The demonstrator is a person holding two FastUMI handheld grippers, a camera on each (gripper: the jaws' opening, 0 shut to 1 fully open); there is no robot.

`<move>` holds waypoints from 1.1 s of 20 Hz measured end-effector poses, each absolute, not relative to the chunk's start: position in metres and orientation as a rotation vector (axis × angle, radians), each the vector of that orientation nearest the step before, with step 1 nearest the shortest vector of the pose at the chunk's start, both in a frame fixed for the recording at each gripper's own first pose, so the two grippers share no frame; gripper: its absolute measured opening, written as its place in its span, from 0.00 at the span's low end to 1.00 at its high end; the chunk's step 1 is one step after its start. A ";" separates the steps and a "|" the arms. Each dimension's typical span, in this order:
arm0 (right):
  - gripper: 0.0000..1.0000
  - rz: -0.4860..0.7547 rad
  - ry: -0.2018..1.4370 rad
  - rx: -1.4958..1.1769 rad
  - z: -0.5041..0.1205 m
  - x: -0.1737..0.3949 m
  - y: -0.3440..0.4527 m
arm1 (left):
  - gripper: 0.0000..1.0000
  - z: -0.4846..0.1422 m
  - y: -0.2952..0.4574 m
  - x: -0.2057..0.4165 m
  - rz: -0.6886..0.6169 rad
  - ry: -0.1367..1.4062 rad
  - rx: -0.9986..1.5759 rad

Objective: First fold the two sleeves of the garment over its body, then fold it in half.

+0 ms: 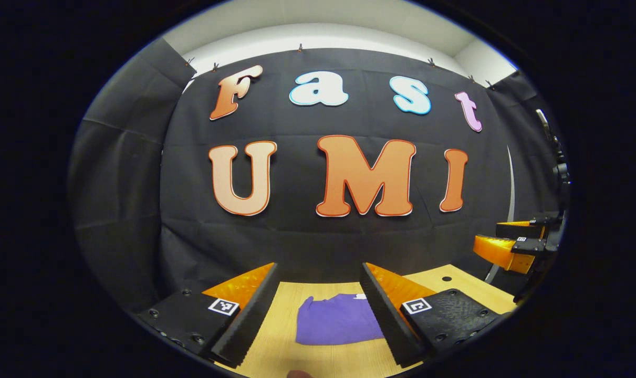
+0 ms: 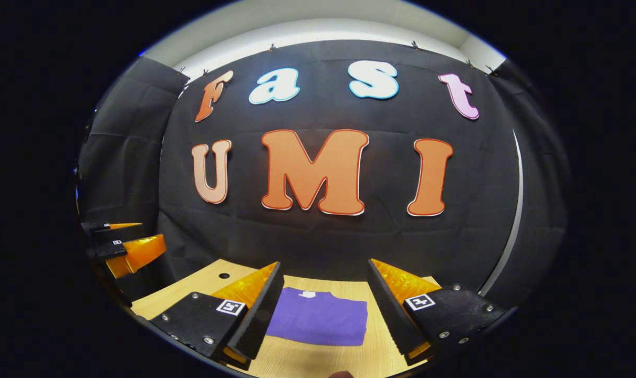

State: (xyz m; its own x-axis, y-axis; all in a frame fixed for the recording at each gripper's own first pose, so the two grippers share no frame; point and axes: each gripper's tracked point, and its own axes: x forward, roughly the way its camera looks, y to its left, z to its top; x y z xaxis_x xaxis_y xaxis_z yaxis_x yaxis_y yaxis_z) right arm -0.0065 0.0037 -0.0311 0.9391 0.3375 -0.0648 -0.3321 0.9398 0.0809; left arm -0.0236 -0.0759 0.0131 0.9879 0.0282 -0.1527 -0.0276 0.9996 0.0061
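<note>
— Looking past your left gripper (image 1: 318, 294), what lies ahead?
— The purple garment (image 1: 336, 320), folded flat on the worktop (image 1: 275, 341), below and between your spread fingers.
— And your right gripper (image 2: 325, 291)?
— Spread too, raised above the same garment, holding nothing.

A light wooden table (image 1: 275, 336), with a small round hole (image 2: 223, 275) near its far edge, was seen, and a folded purple garment (image 2: 318, 317) was laid flat upon it.
</note>
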 end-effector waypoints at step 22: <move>0.95 0.304 0.061 0.029 -0.021 -0.070 0.009 | 0.97 0.015 -0.074 -0.049 -0.074 0.110 -0.001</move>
State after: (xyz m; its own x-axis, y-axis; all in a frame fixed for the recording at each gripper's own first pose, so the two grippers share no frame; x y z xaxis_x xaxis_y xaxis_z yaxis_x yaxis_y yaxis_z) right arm -0.0695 0.0095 -0.0212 0.9525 0.2995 -0.0557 -0.2978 0.9539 0.0373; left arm -0.0489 -0.0742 0.0147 0.9913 -0.0738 -0.1092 0.0738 0.9973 -0.0048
